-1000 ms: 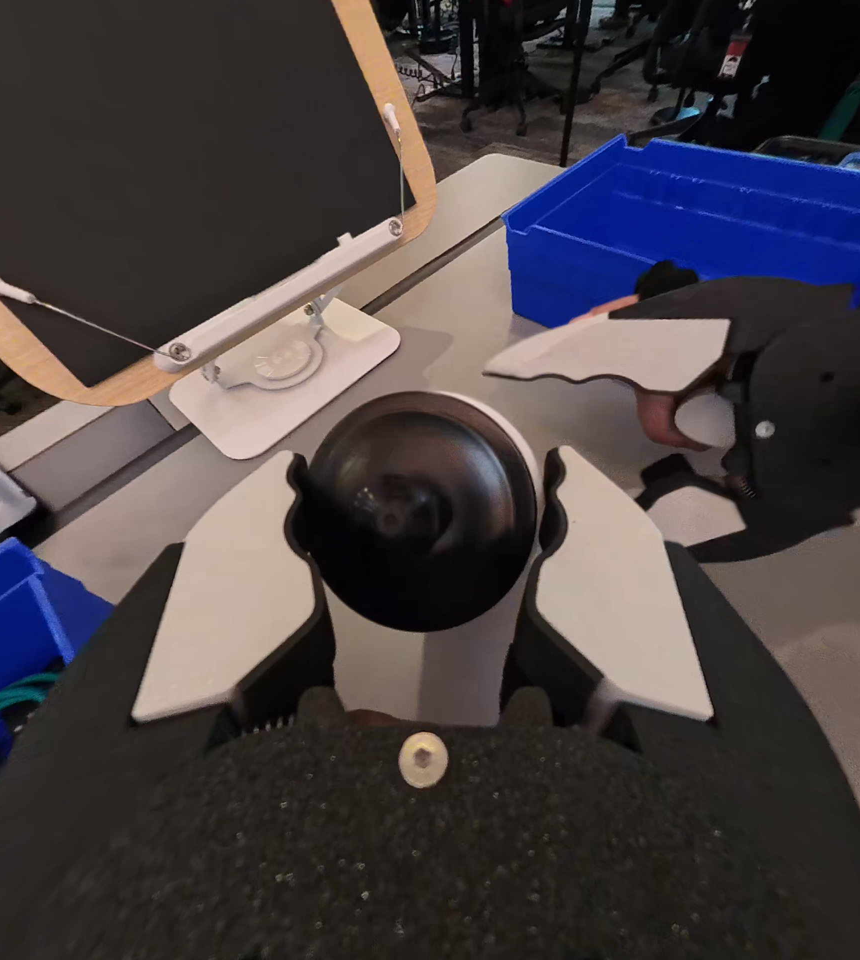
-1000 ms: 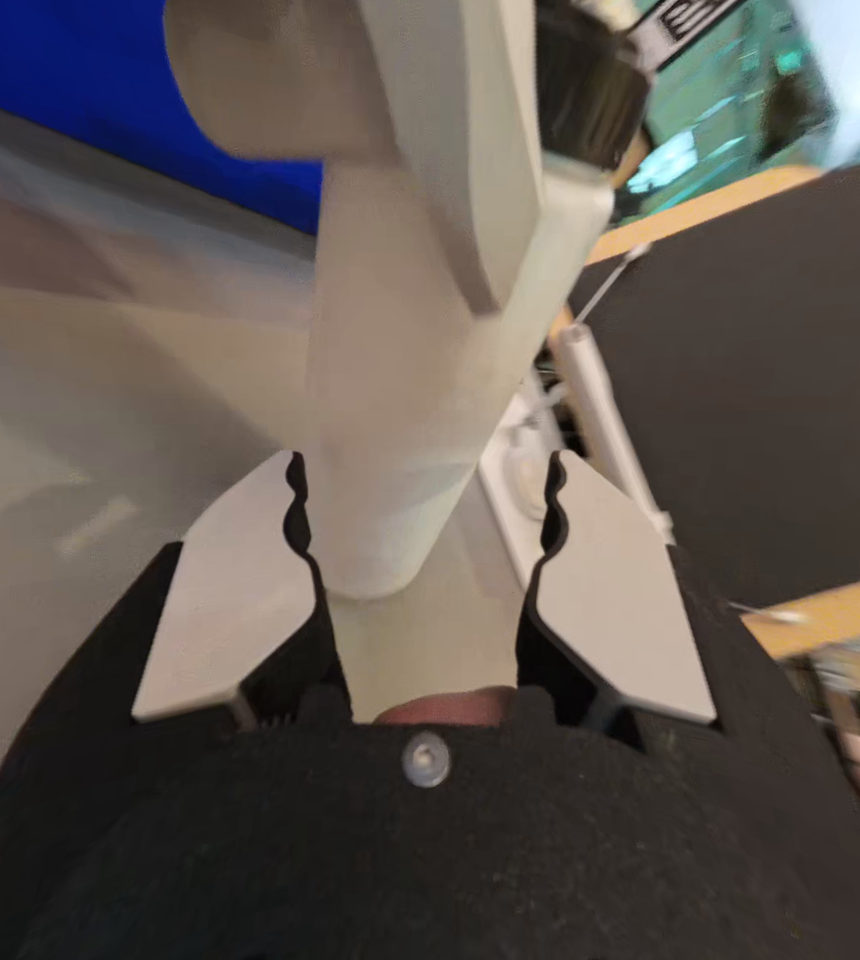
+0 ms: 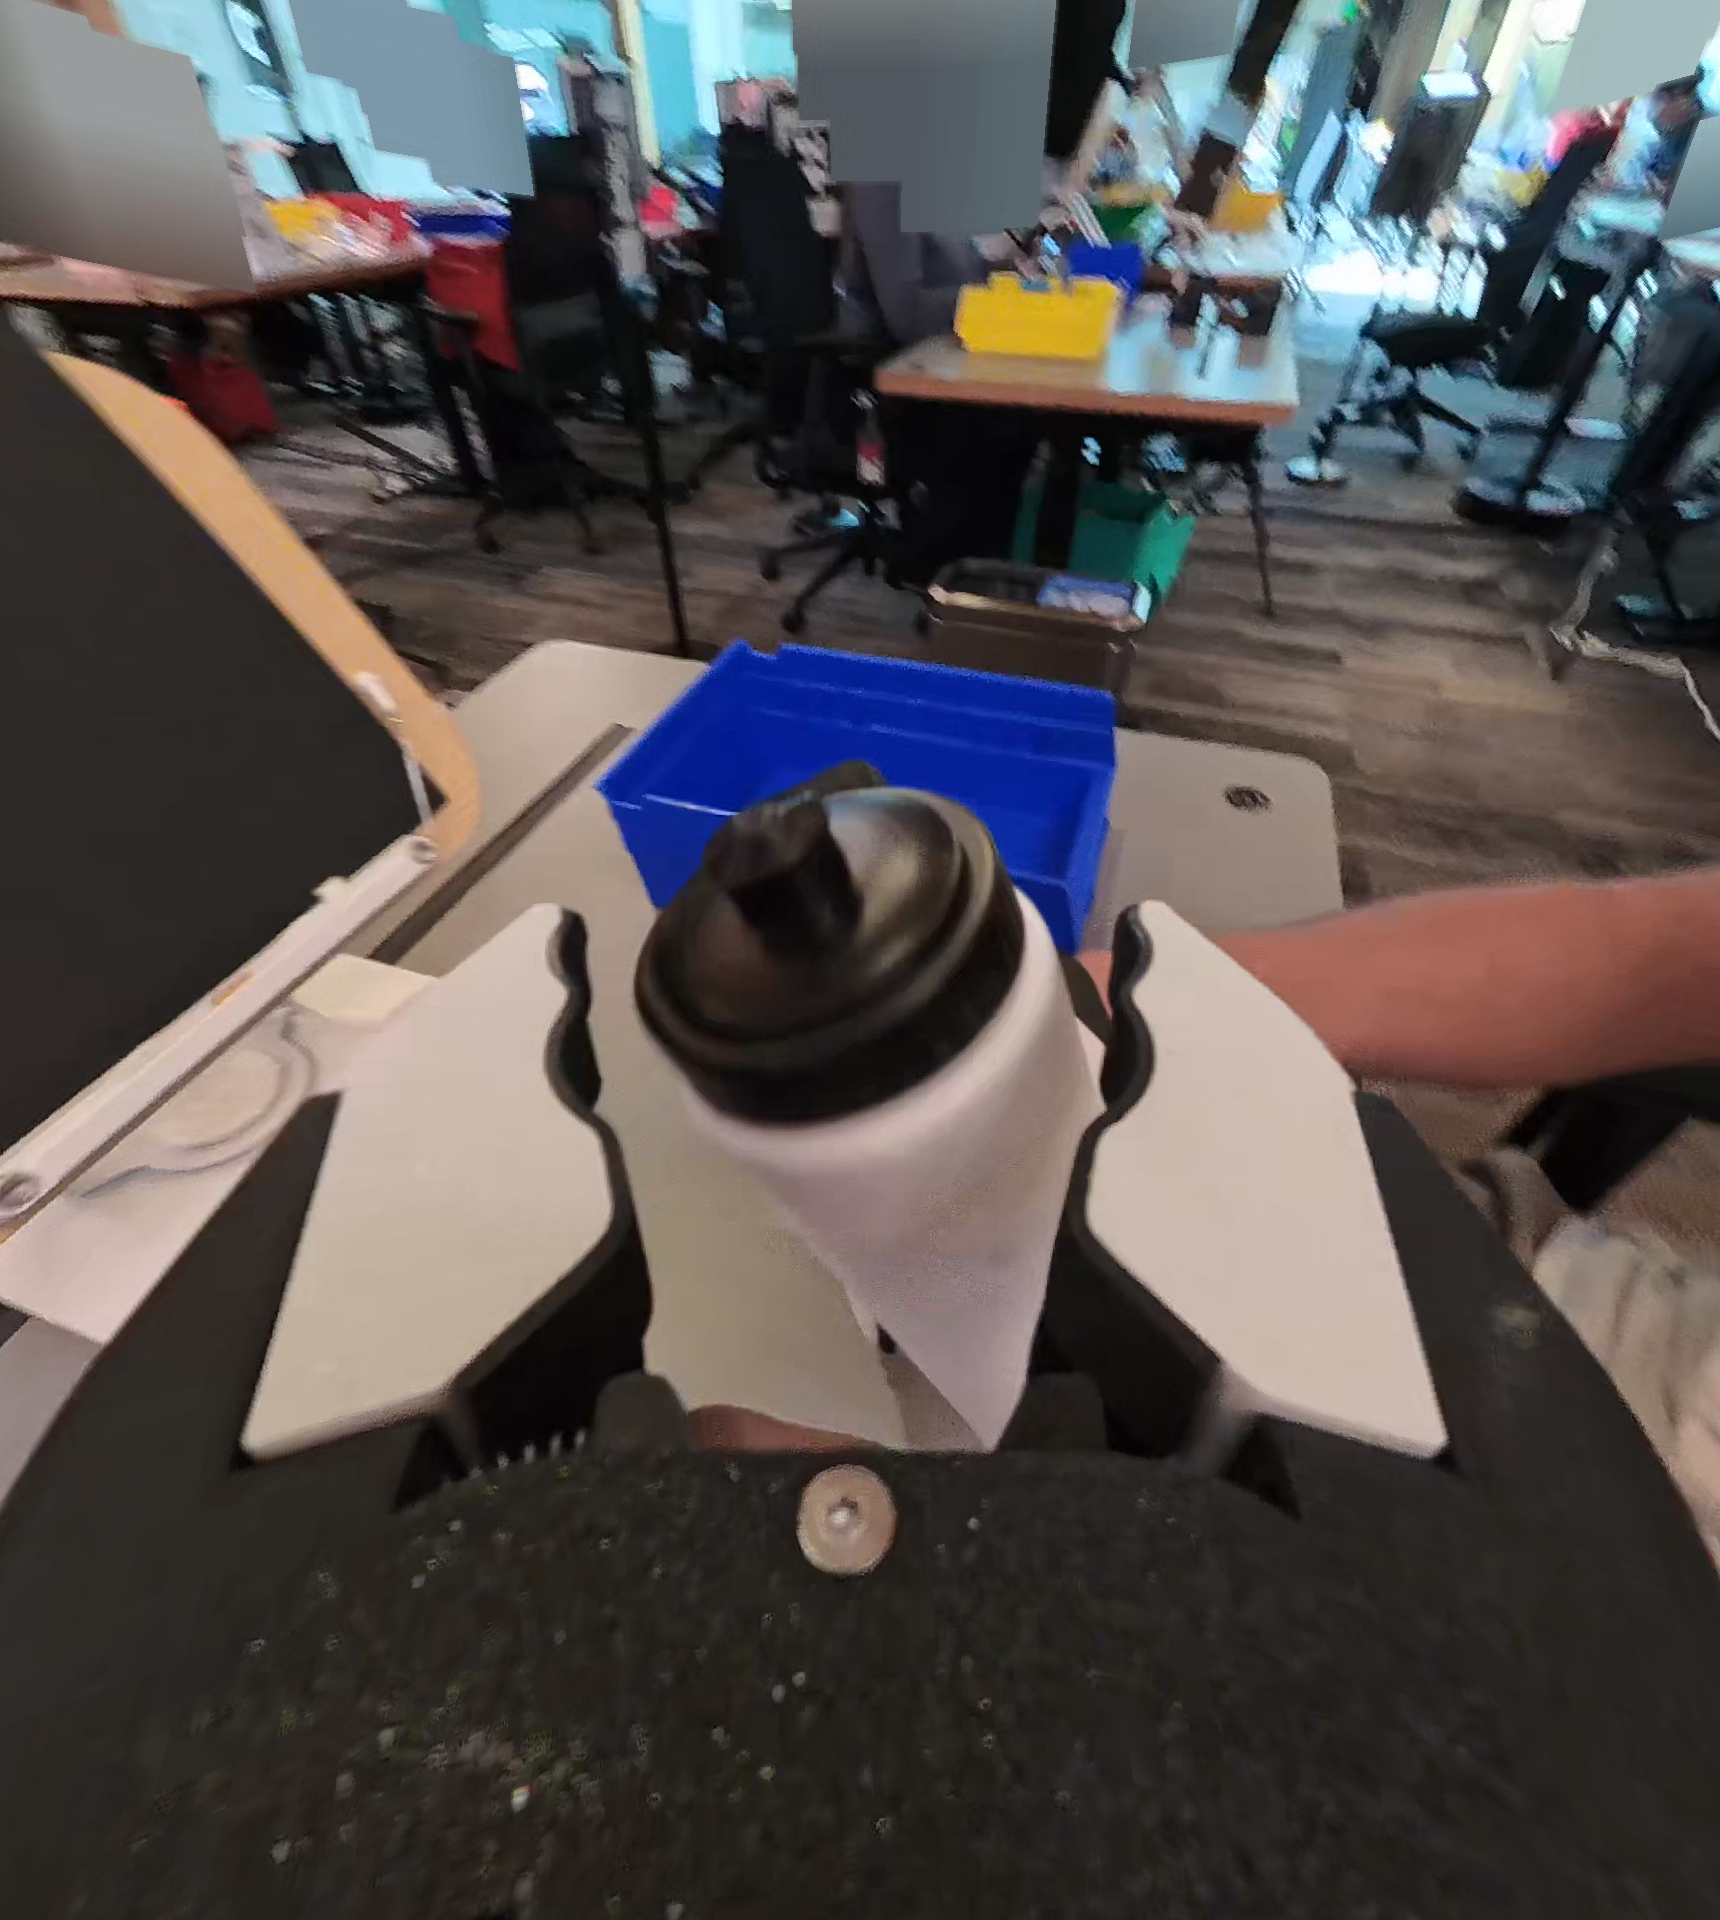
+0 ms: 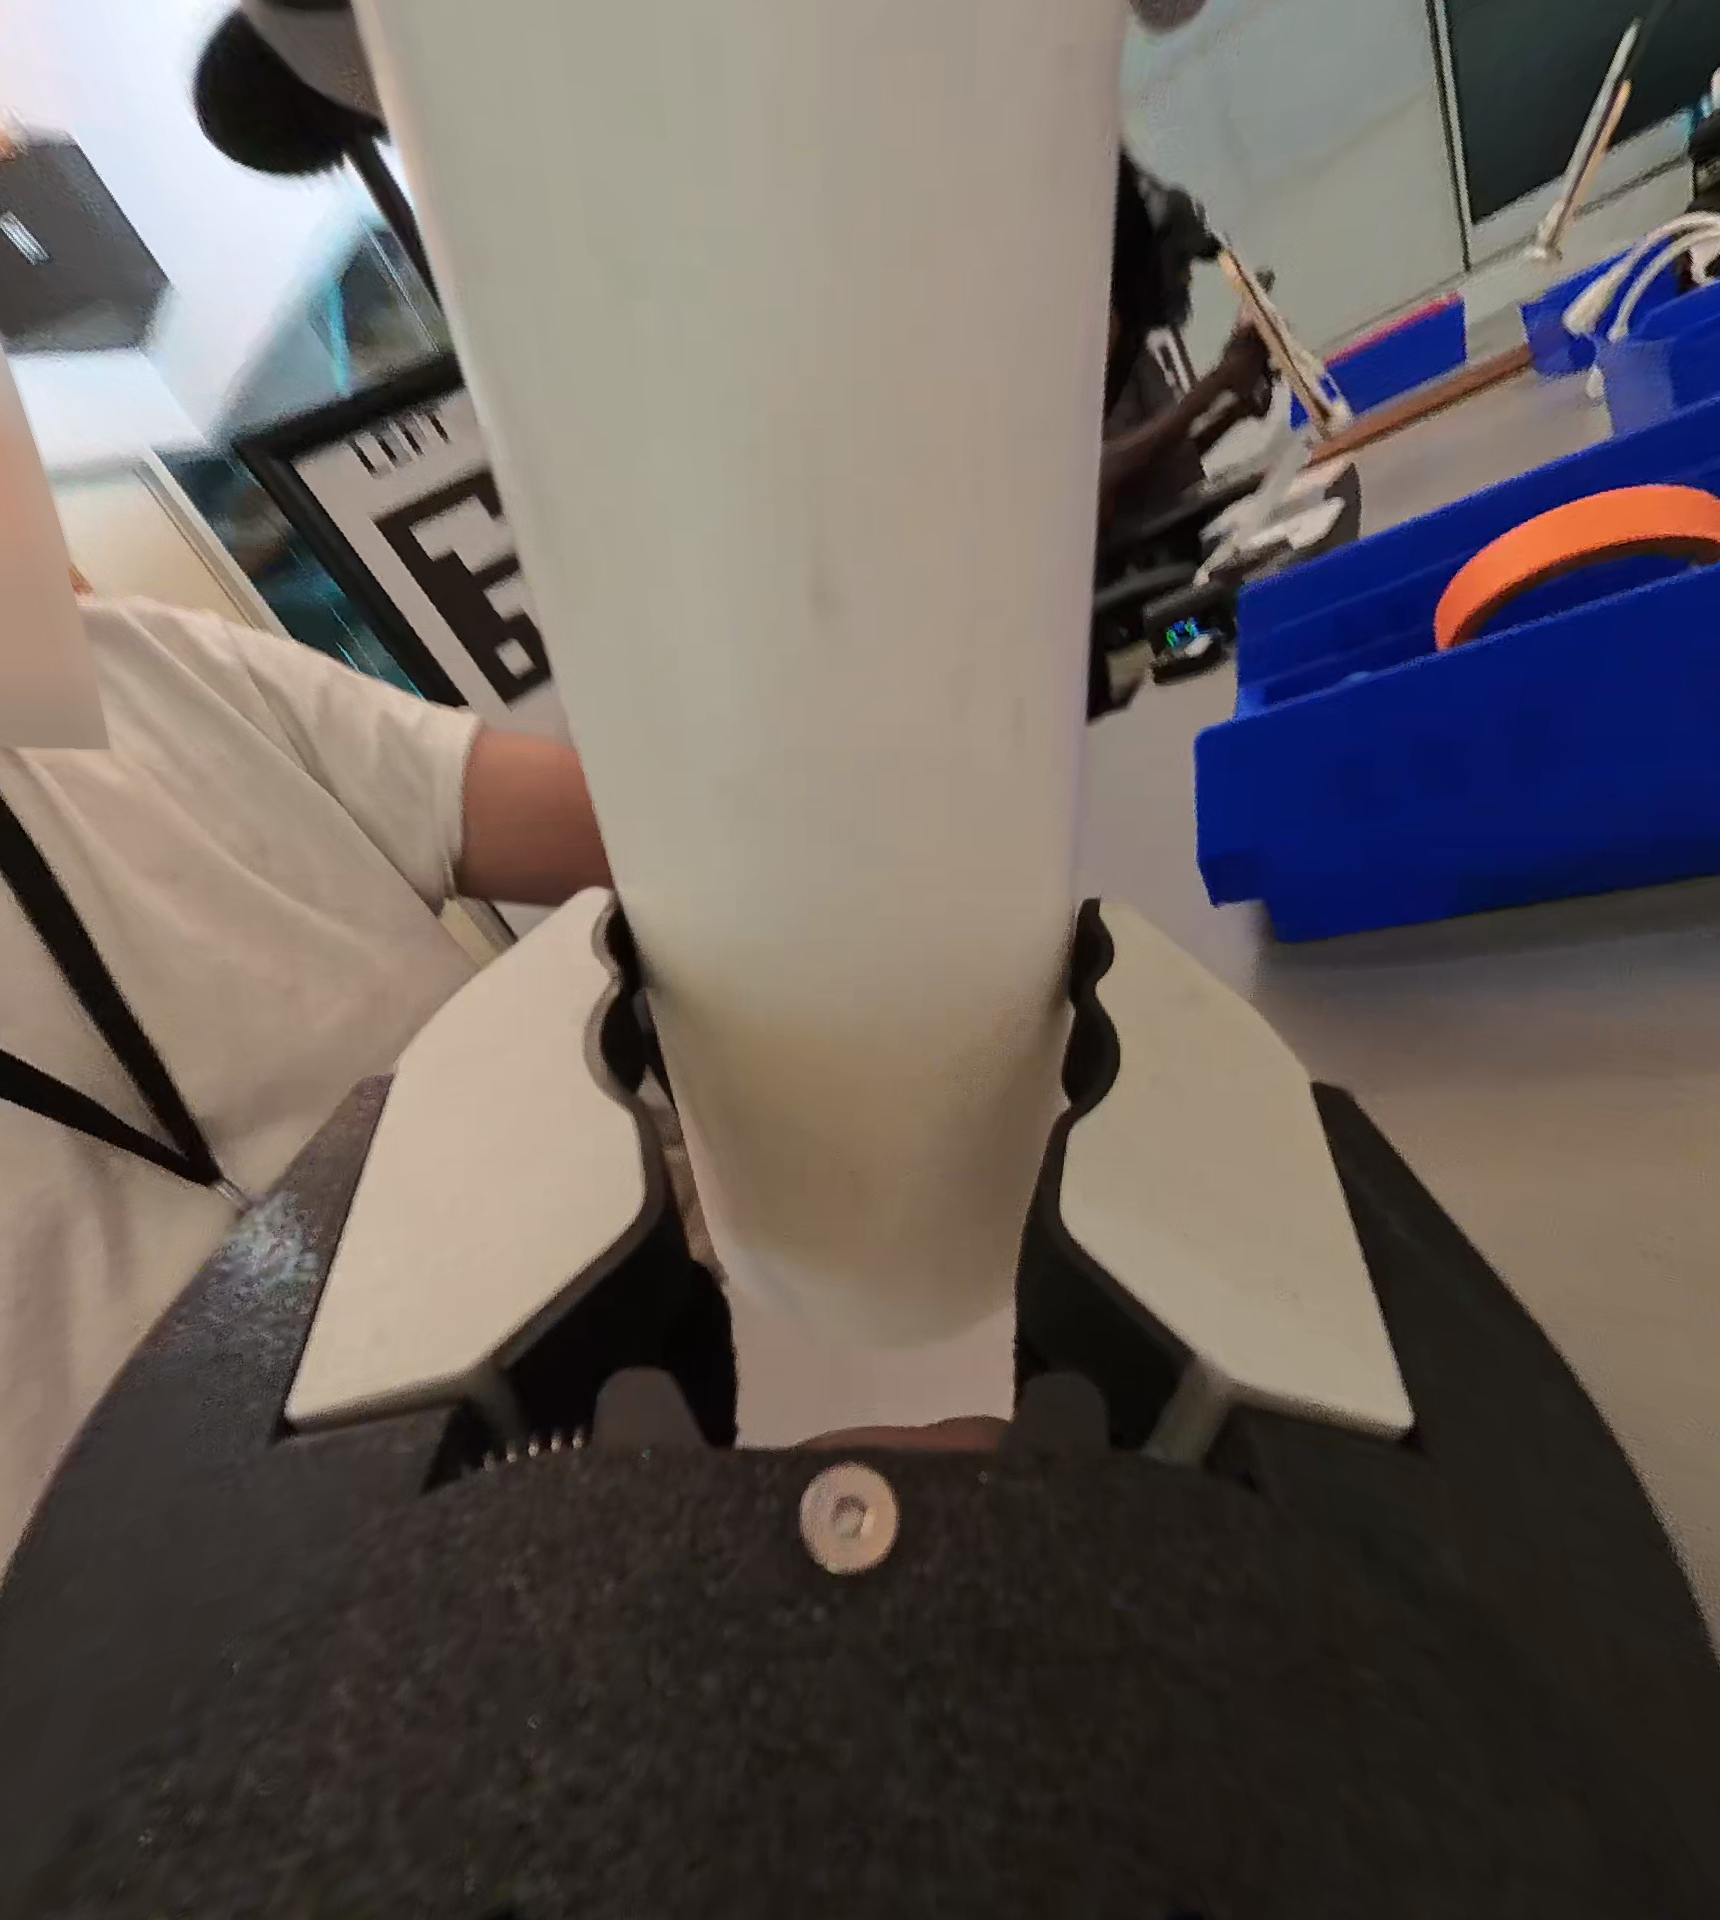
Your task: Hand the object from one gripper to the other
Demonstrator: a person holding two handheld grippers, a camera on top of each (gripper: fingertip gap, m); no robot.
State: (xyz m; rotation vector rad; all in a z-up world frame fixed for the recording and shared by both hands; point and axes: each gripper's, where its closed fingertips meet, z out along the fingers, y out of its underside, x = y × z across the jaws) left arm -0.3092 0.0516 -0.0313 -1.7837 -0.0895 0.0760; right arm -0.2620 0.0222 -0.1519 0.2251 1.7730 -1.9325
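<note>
Right wrist view: one marked surface, a white panel (image 4: 451, 540) with a black frame and bold black block marks, behind the white bottle (image 4: 783, 623), on its left. Marks partly hidden. Nothing else legible.

Room: dark wood-plank floor (image 3: 1355, 665); black office chairs (image 3: 1438, 343); far wooden table (image 3: 1084, 390) bearing yellow bin (image 3: 1032, 317); near grey tabletop (image 4: 1562, 1039).

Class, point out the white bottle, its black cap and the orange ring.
white bottle (image 4: 794, 623), right wrist view, on its body.
black cap (image 3: 814, 935), left wrist view, on its dome.
orange ring (image 4: 1583, 540), right wrist view, on its rim.
</note>
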